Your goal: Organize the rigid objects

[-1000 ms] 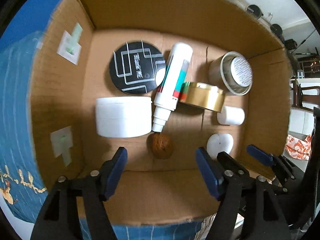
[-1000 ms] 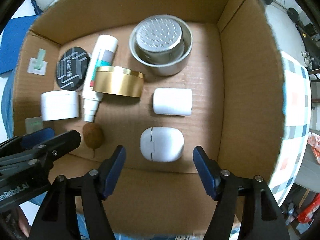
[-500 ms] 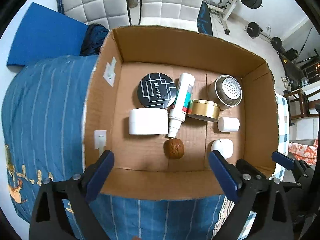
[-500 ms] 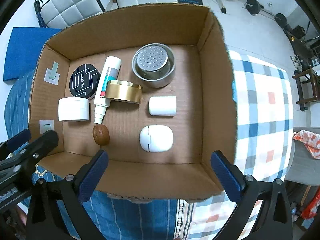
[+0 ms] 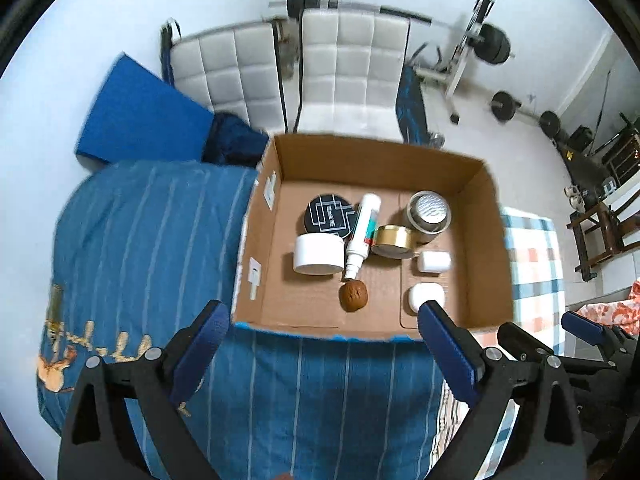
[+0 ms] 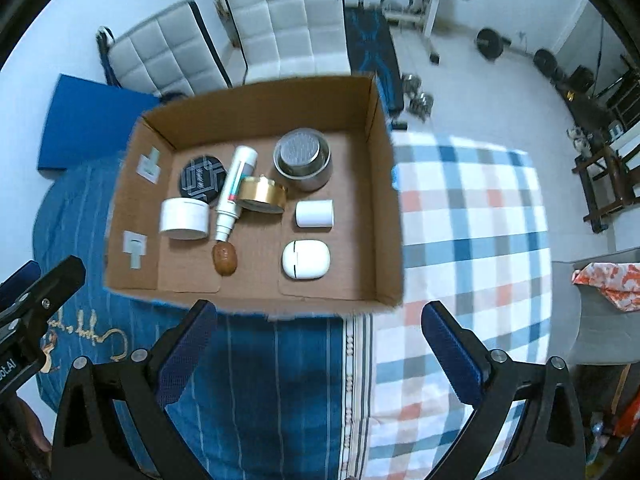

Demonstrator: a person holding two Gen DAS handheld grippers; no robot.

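A cardboard box (image 5: 488, 216) (image 6: 388, 208) sits on a bed and holds several items. Inside lie a black round disc (image 5: 326, 216) (image 6: 199, 179), a white jar (image 5: 319, 255) (image 6: 184, 218), a white spray bottle (image 5: 362, 236) (image 6: 234, 194), a gold tin (image 5: 393, 241) (image 6: 262, 199), a steel cup (image 5: 429, 211) (image 6: 303, 159), a small white cylinder (image 5: 434, 261) (image 6: 315, 213), a white case (image 5: 425, 296) (image 6: 306, 259) and a brown walnut (image 5: 353, 297) (image 6: 225, 257). My left gripper (image 5: 324, 334) and right gripper (image 6: 320, 334) hang high above the box's near edge, both open and empty.
The box rests on a blue striped blanket (image 5: 152, 240) beside a checked cover (image 6: 472, 240). White padded chairs (image 5: 352, 68), a blue mat (image 5: 140, 120) and weight equipment (image 5: 492, 44) stand on the floor beyond. Orange patterned cloth (image 6: 608, 286) lies at the right.
Both grippers have risen out of the box and back toward its near edge, and their jaws have spread wider. The items in the box have not moved.
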